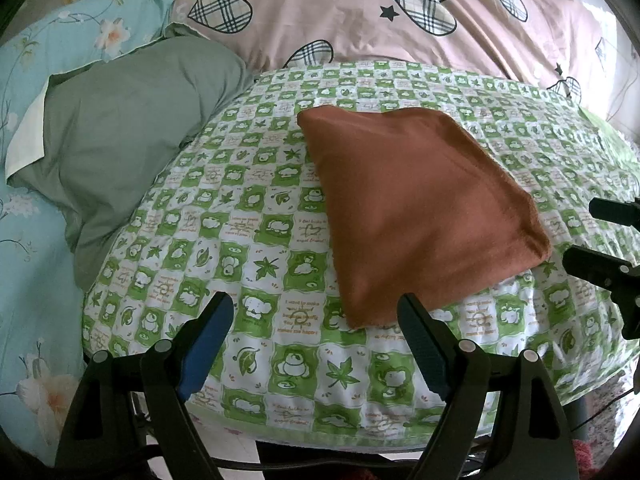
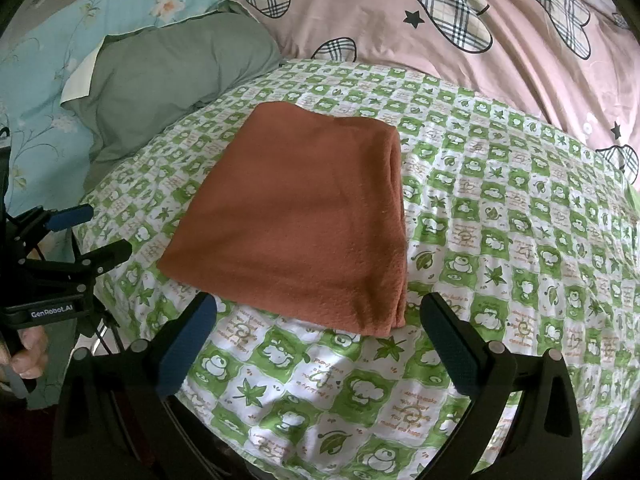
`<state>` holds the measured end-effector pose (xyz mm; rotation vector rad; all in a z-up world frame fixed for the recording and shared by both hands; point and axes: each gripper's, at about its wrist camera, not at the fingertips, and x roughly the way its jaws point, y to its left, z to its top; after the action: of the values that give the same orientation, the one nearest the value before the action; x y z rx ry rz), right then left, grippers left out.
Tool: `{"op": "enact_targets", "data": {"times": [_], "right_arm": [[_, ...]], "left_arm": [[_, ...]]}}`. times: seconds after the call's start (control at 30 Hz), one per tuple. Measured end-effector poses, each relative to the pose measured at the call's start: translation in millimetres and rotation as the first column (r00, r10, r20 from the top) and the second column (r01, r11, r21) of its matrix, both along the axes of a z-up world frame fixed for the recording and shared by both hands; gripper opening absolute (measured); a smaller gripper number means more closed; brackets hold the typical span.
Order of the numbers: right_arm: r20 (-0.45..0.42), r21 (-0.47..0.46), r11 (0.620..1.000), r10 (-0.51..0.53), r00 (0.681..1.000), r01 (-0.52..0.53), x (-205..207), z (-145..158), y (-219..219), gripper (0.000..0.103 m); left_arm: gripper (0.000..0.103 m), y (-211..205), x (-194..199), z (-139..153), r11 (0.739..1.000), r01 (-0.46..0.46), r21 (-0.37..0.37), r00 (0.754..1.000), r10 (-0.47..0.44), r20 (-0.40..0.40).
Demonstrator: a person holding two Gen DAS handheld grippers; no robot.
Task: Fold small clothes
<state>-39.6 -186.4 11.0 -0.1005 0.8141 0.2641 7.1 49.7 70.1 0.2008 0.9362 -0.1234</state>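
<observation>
A folded rust-brown fleece cloth lies on the green-and-white checked cover. Left gripper at its seven o'clock, right gripper at six; both spread, empty.

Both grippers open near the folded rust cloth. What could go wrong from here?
1. The rust-brown folded fleece cloth shows stacked layers at its right edge; a pinch there may catch only the top layers and unfold it.
2. The green-and-white checked sheet beneath is loose, so the right gripper might grab it too.
</observation>
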Motion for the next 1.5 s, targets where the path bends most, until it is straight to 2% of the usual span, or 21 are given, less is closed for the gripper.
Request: {"op": "enact_targets", "data": {"times": [1.5], "right_arm": [[0.005, 0.007, 1.0, 0.003, 1.0, -0.003, 6.5, 3.2, 7.3, 0.102]], "left_arm": [[0.084, -4.6, 1.3, 2.8, 1.0, 0.008, 0.001, 1.0, -0.008, 0.005]]}}
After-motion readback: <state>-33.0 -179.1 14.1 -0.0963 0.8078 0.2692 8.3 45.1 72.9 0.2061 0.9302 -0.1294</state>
